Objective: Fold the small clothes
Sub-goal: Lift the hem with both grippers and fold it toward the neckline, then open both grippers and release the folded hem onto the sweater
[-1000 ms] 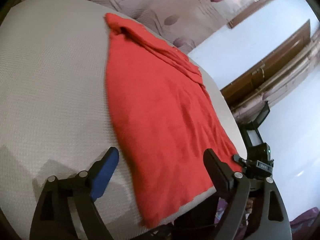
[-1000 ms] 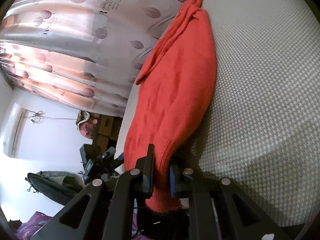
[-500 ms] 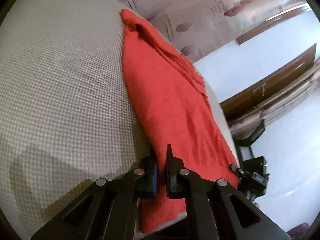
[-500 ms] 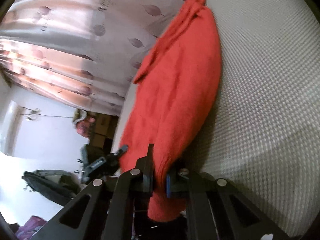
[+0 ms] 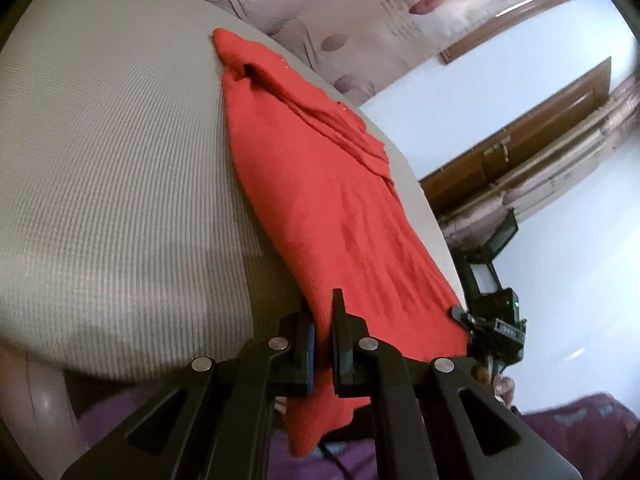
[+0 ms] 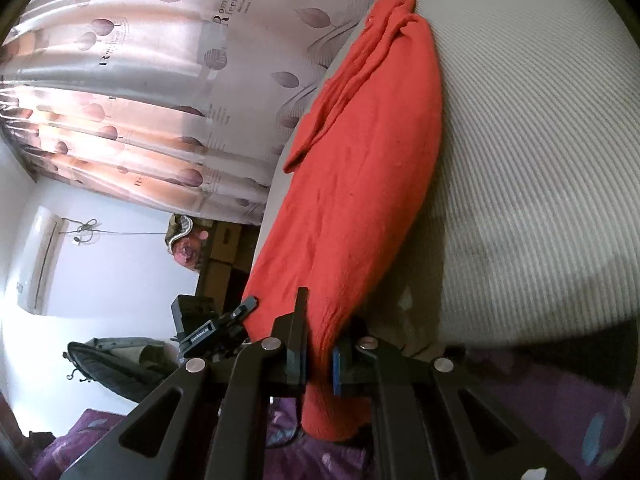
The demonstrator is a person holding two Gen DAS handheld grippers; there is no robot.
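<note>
A big round counter w/ a grey woven top is seen, and a curtain w/ leaves is hung behind it. The red cloth is laid long across the counter, its far end bunched up, its near end hung over the edge. No neat fold is seen yet, so most of the job is prob. left. The near end is pinched at two spots: the left gripper is closed tight on one corner and the right gripper on the other. Both are pointed a bit down, side by side, w/ red cloth squeezed between the fingers.
</note>
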